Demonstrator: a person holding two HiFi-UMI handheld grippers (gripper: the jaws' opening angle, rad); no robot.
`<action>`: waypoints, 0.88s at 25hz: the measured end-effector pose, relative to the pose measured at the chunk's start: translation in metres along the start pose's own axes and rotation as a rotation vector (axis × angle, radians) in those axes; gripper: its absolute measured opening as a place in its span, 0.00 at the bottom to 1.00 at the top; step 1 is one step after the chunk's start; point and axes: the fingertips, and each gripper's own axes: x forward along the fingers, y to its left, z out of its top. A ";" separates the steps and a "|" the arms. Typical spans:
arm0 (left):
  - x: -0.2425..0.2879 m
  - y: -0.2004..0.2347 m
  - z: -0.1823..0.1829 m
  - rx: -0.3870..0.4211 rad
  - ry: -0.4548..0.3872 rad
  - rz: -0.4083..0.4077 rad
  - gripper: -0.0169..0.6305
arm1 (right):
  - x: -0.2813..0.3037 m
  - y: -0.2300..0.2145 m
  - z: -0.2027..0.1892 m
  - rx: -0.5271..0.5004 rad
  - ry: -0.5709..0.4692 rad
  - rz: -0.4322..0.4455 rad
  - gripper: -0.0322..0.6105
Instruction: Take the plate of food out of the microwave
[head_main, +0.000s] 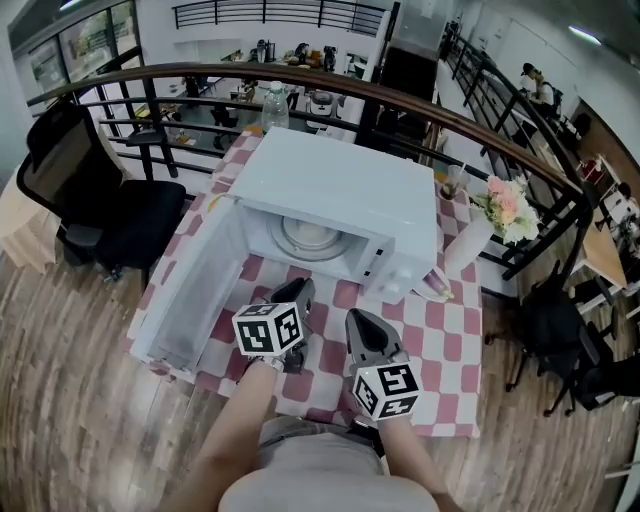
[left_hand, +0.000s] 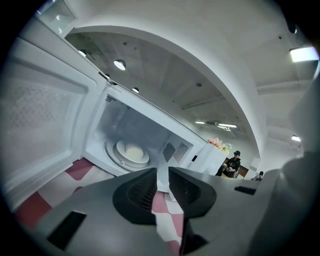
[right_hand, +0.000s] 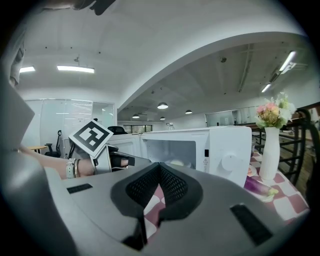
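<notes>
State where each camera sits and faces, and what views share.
Head view: on the person's head, steeply down at the open microwave; forearms, left claw, right claw show.
Left gripper view: on the left claw, facing the plate inside; its parted jaws show.
Right gripper view: on the right claw, facing the microwave's front; its shut jaws and left hand show.
All share the microwave.
</notes>
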 end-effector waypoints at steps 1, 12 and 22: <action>0.002 0.002 0.000 -0.016 0.004 -0.001 0.15 | 0.002 -0.001 -0.001 0.005 0.001 -0.001 0.09; 0.033 0.026 -0.009 -0.285 0.035 -0.023 0.45 | 0.012 -0.014 -0.017 0.049 0.038 -0.020 0.09; 0.062 0.053 -0.008 -0.660 -0.008 -0.017 0.50 | 0.031 -0.021 -0.025 0.068 0.068 0.000 0.09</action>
